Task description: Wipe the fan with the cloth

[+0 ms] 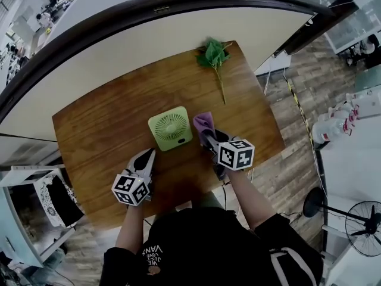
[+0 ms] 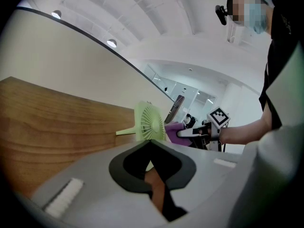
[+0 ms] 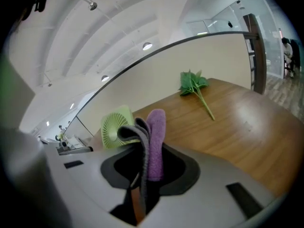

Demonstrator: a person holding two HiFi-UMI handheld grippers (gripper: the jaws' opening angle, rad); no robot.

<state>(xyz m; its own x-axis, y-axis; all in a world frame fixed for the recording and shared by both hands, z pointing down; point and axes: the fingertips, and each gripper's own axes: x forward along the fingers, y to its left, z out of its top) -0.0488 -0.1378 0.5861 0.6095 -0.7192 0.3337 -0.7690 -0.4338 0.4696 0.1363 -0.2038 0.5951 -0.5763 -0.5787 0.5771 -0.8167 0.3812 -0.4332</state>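
The fan point(image 1: 170, 128) stands mid-table point(image 1: 101, 130), grille toward you. The cloth point(image 1: 204, 122) sits just off its right side, clamped in your right gripper point(image 1: 208, 137), the nearer one. Your left gripper point(image 1: 147, 157) is closed and empty, toward the near edge. Cloth-to-fan contact can't be made out.

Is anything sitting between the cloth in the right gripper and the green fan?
Nothing visible does. The right gripper holds the purple cloth right beside the fan, with nothing between them; the leafy sprig lies well clear, near the far edge of the table.
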